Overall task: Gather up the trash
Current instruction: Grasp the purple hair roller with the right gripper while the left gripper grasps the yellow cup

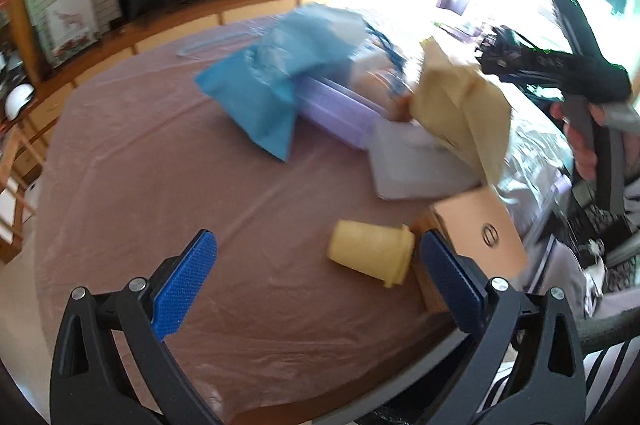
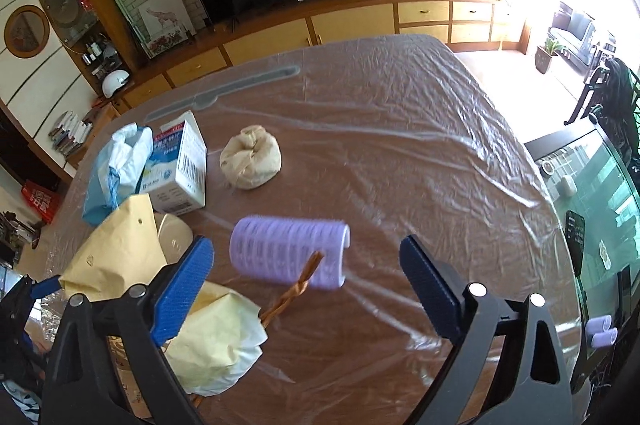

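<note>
My left gripper (image 1: 316, 277) is open and empty, low over the near table edge, with a tipped yellow paper cup (image 1: 372, 256) just inside its right finger. A brown paper bag (image 1: 460, 105) stands open behind it; it also shows in the right wrist view (image 2: 120, 249). My right gripper (image 2: 306, 279) is open and empty above a lilac ribbed roll (image 2: 290, 251), which looks blurred. Other trash lies around: a blue plastic bag (image 1: 260, 81), a milk carton (image 2: 180, 165), a crumpled beige wad (image 2: 251, 157) and a yellow wrapper (image 2: 216, 341).
The table (image 2: 400, 145) is covered in clear plastic film. A cardboard box (image 1: 480, 229) and a grey lid (image 1: 416, 165) sit by the paper bag. A TV and wooden cabinets line the far wall. A glass-topped side table (image 2: 592, 193) stands at the right.
</note>
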